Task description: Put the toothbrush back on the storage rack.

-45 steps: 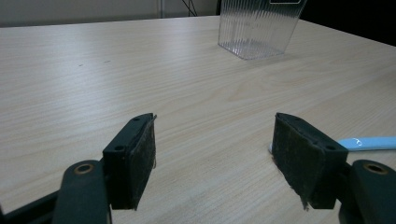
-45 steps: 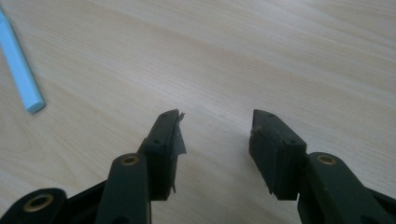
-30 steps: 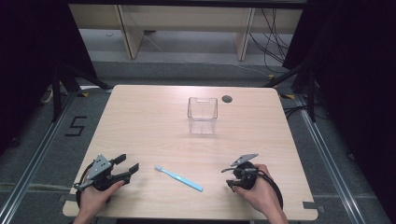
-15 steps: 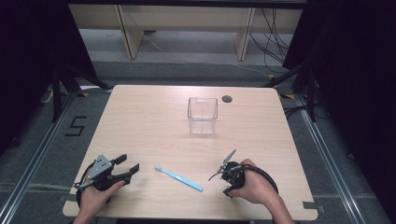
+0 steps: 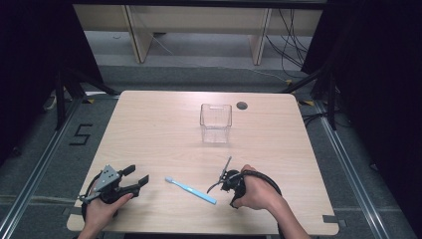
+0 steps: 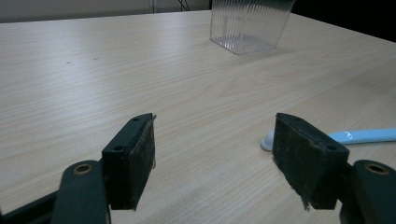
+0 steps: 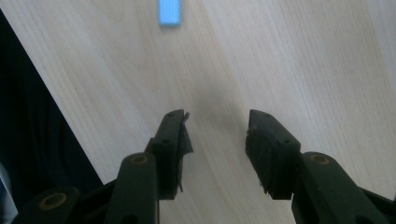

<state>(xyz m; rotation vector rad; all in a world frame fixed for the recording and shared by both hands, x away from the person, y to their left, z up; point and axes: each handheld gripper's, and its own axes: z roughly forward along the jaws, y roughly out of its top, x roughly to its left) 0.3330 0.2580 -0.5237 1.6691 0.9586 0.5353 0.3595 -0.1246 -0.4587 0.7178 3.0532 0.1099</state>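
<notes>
Blue toothbrush untouched | right gripper approaching, jaws apart, closing, empty | left gripper apart | we advise straddling handle.

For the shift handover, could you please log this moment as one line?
right gripper: jaws closing, empty, near toothbrush handle | left gripper: open, empty | clear container: upright, apart

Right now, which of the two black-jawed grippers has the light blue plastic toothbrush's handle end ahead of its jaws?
The right gripper: its own view shows the light blue plastic toothbrush's squared handle end ahead. The left gripper sits by the white head end instead.
</notes>
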